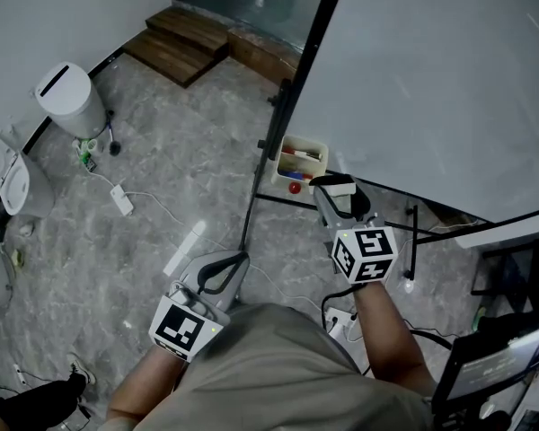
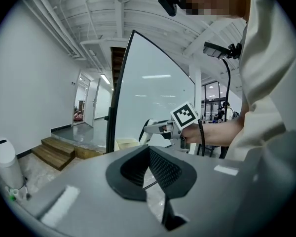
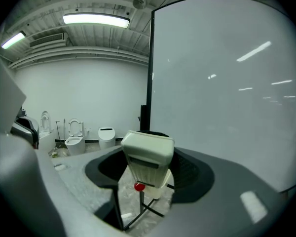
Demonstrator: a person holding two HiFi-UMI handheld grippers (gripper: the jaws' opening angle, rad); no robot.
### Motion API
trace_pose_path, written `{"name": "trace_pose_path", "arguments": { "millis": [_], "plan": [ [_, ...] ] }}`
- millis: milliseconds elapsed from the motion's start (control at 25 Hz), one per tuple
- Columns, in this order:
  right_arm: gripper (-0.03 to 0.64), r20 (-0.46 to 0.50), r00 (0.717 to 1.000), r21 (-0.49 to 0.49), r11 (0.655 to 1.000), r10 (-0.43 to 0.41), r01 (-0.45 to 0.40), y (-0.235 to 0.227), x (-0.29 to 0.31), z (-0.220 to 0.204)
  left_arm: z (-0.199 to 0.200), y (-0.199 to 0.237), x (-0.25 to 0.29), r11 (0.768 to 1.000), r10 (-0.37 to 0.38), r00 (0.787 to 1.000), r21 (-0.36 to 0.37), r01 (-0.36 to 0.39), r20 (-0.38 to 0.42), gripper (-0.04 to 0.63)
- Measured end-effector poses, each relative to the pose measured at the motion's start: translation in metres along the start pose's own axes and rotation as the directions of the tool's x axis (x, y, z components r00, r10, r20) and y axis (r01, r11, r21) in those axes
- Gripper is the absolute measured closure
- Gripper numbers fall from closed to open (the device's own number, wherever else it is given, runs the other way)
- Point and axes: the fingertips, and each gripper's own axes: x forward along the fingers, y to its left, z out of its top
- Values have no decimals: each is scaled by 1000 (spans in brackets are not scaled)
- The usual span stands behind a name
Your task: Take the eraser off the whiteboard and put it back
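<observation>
The eraser (image 1: 334, 185), cream-white with a dark underside, is held in my right gripper (image 1: 338, 197), whose jaws are shut on it. It hangs just in front of the lower left corner of the tilted whiteboard (image 1: 431, 88), apart from the surface. In the right gripper view the eraser (image 3: 147, 154) stands upright between the black pads, with the whiteboard (image 3: 222, 83) to the right. My left gripper (image 1: 237, 264) is low at the left, away from the board, shut with nothing in it. From the left gripper view, the right gripper (image 2: 155, 129) is seen beside the whiteboard (image 2: 153, 102).
A cream marker box (image 1: 301, 162) hangs by the board's black frame, a red ball (image 1: 294, 188) below it. Stand legs (image 1: 278, 200) and cables cross the floor. A white bin (image 1: 69, 100), toilets (image 1: 13, 182), wooden steps (image 1: 180, 43) and a power strip (image 1: 121, 200) lie left.
</observation>
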Motion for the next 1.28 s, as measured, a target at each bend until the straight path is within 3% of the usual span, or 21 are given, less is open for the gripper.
{"name": "trace_pose_path", "arguments": {
  "millis": [400, 720, 1280],
  "plan": [
    [345, -53, 996, 30, 997, -73, 74, -9, 54, -23, -4, 46, -2, 999, -48, 999, 20, 48, -10, 589],
    [345, -87, 988, 43, 991, -126, 130, -13, 78, -43, -9, 75, 1, 996, -85, 995, -5, 85, -44, 589],
    [345, -148, 973, 44, 982, -178, 186, -20, 95, -84, -14, 95, 8, 992, -124, 990, -29, 122, -71, 589]
  ]
}}
